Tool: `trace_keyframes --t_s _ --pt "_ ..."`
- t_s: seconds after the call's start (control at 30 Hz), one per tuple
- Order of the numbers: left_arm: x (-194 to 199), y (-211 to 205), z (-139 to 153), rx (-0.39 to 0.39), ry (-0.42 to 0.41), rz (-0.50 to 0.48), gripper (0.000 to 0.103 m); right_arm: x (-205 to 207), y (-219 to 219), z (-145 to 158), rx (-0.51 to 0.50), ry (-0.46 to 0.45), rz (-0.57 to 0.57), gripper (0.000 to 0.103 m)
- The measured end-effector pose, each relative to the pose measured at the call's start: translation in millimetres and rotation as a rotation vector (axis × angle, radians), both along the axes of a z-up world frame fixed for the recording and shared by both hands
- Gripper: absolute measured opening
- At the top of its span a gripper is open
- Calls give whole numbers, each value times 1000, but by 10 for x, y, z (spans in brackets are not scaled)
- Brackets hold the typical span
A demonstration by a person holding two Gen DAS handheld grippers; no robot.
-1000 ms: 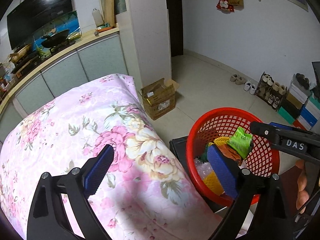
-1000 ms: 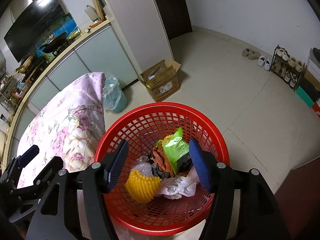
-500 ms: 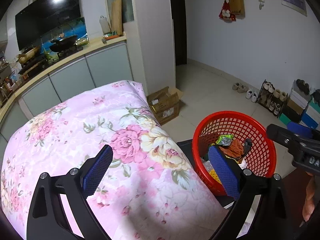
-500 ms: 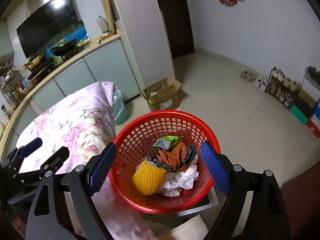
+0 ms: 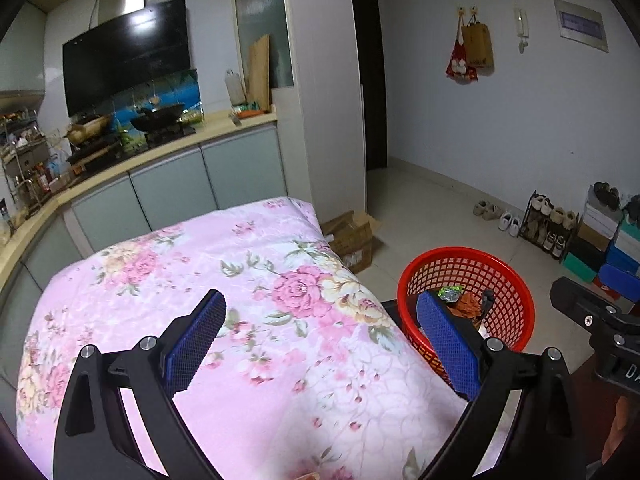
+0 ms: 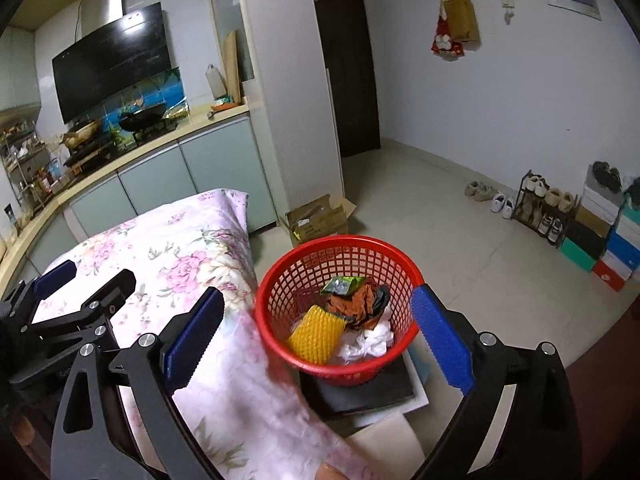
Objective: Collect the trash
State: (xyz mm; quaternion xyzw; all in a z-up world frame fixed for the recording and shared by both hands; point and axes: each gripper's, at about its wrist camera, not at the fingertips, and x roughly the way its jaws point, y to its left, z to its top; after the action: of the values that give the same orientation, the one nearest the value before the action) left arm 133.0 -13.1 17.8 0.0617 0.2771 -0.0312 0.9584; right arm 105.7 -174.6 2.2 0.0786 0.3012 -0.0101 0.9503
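Down in the lower middle of the right wrist view sits the red basket [image 6: 340, 308] — a round mesh tub resting on a dark flat slab [image 6: 372, 394] with white sheets under it. Inside lie a yellow foam net [image 6: 316, 334], crumpled white paper [image 6: 370, 342], an orange-and-black wrapper [image 6: 356, 304] and a green packet [image 6: 343, 285] on top of the heap. The right gripper [image 6: 318, 338] frames the basket, its jaws opening wide, blue pads well apart on either side of the rim, nothing pressed between them. At the left of that frame the left gripper [image 6: 86, 286] shows over the pink floral quilt [image 6: 192, 256], which fills the lower left and runs just beside the basket.

In the left wrist view the left gripper [image 5: 318, 342] stands open too, empty, its pads spread over the quilt [image 5: 248, 280]; the basket [image 5: 466, 296] appears at lower right, partly behind the right-hand pad. Part of the right gripper [image 5: 596, 320] juts in from the right edge, too cropped there to read.

Behind, a cardboard box [image 6: 318, 218] stands on the tiled floor near the pillar, a kitchen bench [image 6: 160, 144] with a wok runs along the upper left, and a shoe rack [image 6: 546, 208] — perhaps with stacked shoeboxes beside it — lines the right wall.
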Motion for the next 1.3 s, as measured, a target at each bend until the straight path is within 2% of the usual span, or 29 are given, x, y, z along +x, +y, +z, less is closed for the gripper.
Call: trace_keyframes --t_s 0.2,0.57,0.97,1.3 --pt "-220 130 6 -17 -5 -4 93 -297 143 29 -39 -32 -17 96" --pt "-491 304 -56 -43 -13 12 95 -544 336 -25 -60 -55 1 96" --pt "-645 415 -92 -49 -30 72 95 -587 440 -21 -63 -92 56 96" --pt "-669 353 -127 -36 -26 63 95 -616 419 -52 -48 -85 49 96"
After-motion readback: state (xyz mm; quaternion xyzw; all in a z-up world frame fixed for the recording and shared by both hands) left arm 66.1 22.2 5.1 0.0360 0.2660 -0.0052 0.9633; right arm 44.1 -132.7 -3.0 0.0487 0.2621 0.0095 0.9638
